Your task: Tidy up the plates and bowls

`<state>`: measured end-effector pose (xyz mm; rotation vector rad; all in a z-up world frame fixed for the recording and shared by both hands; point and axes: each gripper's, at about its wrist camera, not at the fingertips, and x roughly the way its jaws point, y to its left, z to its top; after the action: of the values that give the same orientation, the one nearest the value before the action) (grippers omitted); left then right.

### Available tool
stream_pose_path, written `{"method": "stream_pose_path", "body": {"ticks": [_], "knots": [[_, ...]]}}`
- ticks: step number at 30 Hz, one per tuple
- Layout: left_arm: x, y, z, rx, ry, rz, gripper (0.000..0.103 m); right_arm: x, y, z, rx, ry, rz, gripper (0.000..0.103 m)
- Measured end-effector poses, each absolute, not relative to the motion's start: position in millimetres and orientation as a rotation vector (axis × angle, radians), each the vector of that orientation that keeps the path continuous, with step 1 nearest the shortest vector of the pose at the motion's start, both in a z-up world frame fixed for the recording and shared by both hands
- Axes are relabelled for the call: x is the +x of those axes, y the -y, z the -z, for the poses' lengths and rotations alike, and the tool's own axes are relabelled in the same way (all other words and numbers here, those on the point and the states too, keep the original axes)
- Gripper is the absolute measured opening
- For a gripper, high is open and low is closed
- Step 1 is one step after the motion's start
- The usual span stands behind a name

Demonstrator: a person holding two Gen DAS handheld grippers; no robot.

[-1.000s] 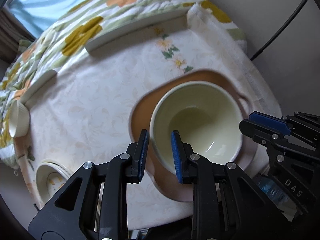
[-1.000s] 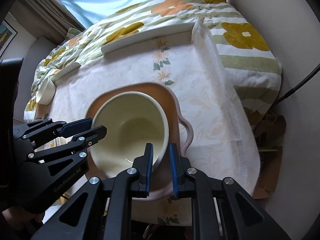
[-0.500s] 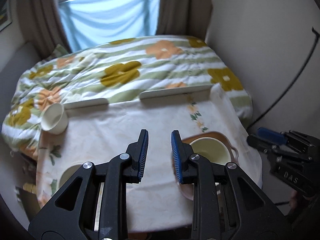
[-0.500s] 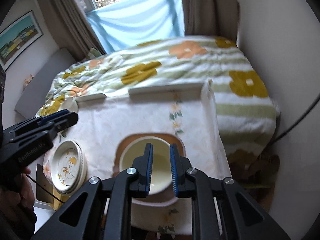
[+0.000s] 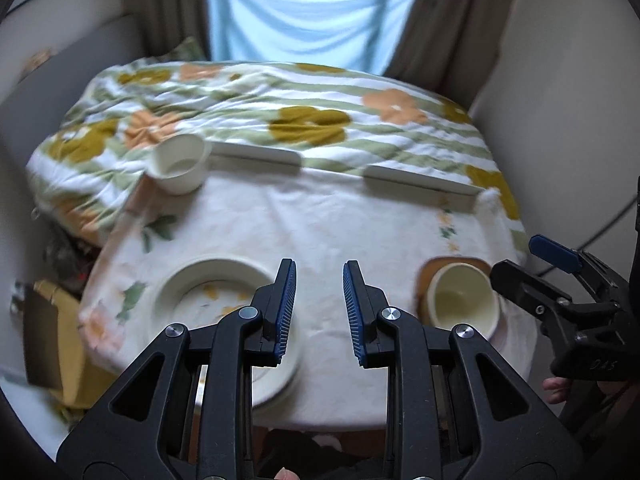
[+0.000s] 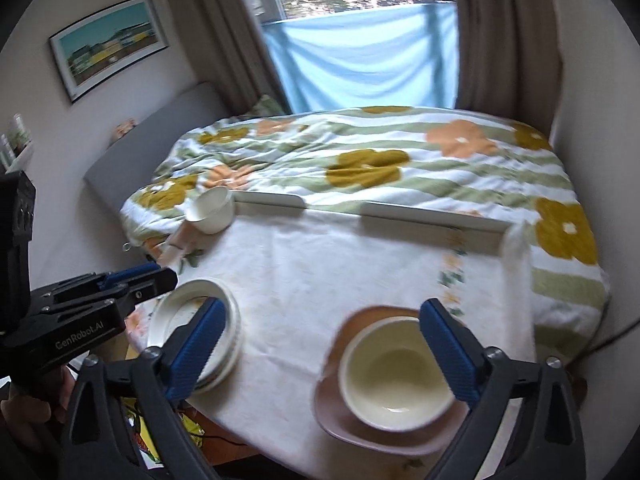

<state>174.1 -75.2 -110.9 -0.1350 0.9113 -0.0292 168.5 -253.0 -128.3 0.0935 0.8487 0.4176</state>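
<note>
Crockery sits in three groups on the cloth-covered desk (image 6: pixel 320 264). In the right wrist view a cream bowl (image 6: pixel 394 376) rests inside a pinkish-brown plate (image 6: pixel 348 420) at about 5 o'clock, probably nested there to save room. A stack of white patterned plates (image 6: pixel 200 316) lies at 8 o'clock, and a small white cup (image 6: pixel 214 208) stands at 10 o'clock, at the far edge where the desk meets the flowered bed (image 6: pixel 380 160).

The right hand-held gripper (image 6: pixel 320 356) has its jaws opening wide, one blue pad over the plate stack and the other beside the bowl, with nothing pressed between them; the bowl sits below and free of them. The left hand-held gripper (image 5: pixel 319 312) holds nothing, its blue pads drawn in to their narrowest with only bare cloth showing in the gap. It hovers between the plate stack (image 5: pixel 224 292) and the bowl (image 5: pixel 464 300), so I judge the cup (image 5: pixel 180 164) or the stack is the next piece to be gathered.

Only the right wrist view shows the framed picture (image 6: pixel 108 44) on the wall and the pinkish-brown plate in full. The left view shows just a sliver of that plate (image 5: pixel 428 276) at 3 o'clock, but it gives the cup's hollow inside more plainly, and a fingertip below the right hand-held gripper (image 5: pixel 560 280).
</note>
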Motion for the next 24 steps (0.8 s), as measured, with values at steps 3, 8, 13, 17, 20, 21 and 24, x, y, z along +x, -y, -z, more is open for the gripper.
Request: {"method": "stream_pose_path", "body": {"ticks": [3, 8, 13, 17, 20, 21, 24], "knots": [[169, 49, 116, -0.171, -0.926, -0.028, 0.022, 175, 234, 129, 0.08, -0.85, -0.469, 0.099], [172, 11, 124, -0.219, -0.933, -0.086, 0.064, 188, 204, 134, 0.075, -0.865, -0.534, 0.099], [190, -37, 122, -0.267, -0.898, -0.161, 0.102, 211, 172, 134, 0.059, -0.87, -0.566, 0.099], [212, -78, 129, -0.294, -0.897, -0.241, 0.102, 244, 145, 133, 0.052, -0.896, -0.582, 0.099], [233, -112, 137, -0.371, -0.885, -0.265, 0.102, 270, 123, 132, 0.051, -0.934, -0.602, 0.099], [242, -125, 141, -0.404, -0.883, -0.269, 0.102, 280, 115, 134, 0.056, -0.945, -0.612, 0.099], [267, -154, 157, -0.487, -0.893, -0.298, 0.102, 313, 87, 142, 0.059, -0.955, -0.623, 0.1]]}}
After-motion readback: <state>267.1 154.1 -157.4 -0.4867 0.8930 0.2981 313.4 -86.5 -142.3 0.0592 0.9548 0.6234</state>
